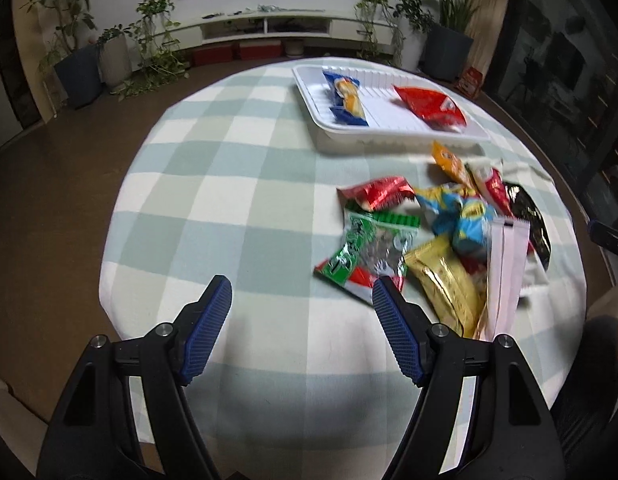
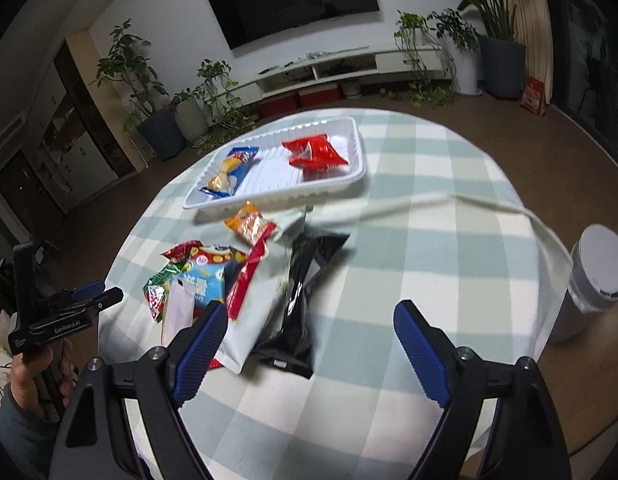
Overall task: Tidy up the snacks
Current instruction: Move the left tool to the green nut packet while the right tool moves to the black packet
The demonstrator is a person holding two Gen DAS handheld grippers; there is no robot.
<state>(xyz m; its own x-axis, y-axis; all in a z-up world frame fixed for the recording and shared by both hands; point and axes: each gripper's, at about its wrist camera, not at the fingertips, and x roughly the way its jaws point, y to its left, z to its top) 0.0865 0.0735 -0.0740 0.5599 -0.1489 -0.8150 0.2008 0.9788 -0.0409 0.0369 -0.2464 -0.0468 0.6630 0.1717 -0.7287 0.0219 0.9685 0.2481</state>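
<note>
Both tongs hang over the near part of the checked table [image 1: 237, 184], and neither has hold of anything: the left gripper [image 1: 303, 294] stands with its jaws apart over bare cloth, its right pad just beside the green packet [image 1: 365, 248], while the right gripper [image 2: 311, 320] spreads wide, with the white pouch [image 2: 265, 292] and the black packet [image 2: 301, 300] lying below the gap, untouched. The step in hand looks like the reach for the next snack from the loose pile [image 1: 449, 232] (a dozen or so wrappers, overlapping). The next move calls for singling out one packet at the pile's edge, closing on it alone, then carrying it to the far white tray [image 2: 351, 148]. That tray holds two snacks so far: a blue packet [image 2: 231, 168] at its left, a red packet [image 2: 315, 154] at its right, bare floor between them.
</note>
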